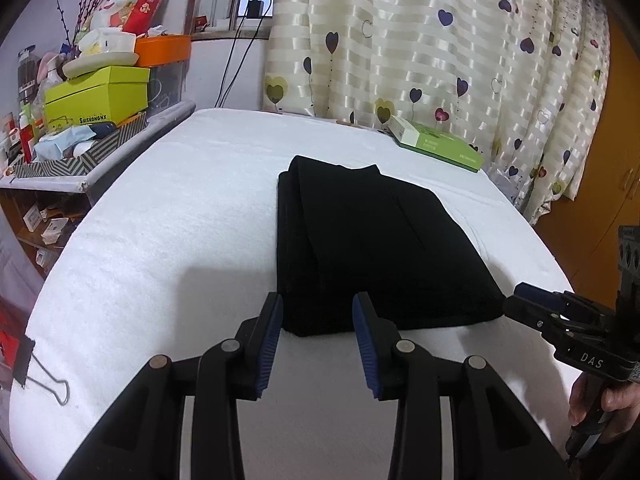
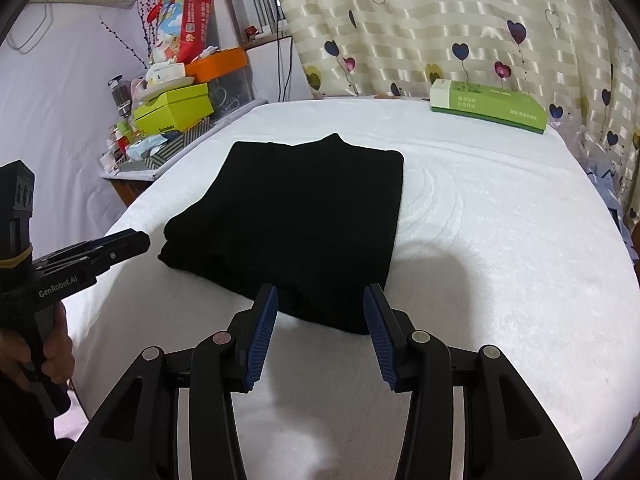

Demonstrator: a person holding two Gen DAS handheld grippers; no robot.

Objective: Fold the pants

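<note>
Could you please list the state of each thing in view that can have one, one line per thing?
Pants: folded into a flat stack, lying on the white cover, not held.
Left tongs: open, at the near edge of the pants, holding nothing.
Right tongs: open, at the near edge of the pants, holding nothing.
Green box: closed, lying flat at the far edge.
Curtain: drawn shut.

Pants (image 1: pixel 372 248): matt black cloth, fine weave, smooth. Table (image 1: pixel 168 216) cover: white fleecy cloth, soft nap, faint embossed curves. Left gripper (image 1: pixel 318 344) and right gripper (image 2: pixel 320 332): matt black plastic, bright metal pivot pins; fingers (image 2: pixel 262 332) faced with blue ribbed pads. Curtain (image 1: pixel 420 40): glossy satin stripes. Box (image 2: pixel 488 106): green printed card, slight sheen.
</note>
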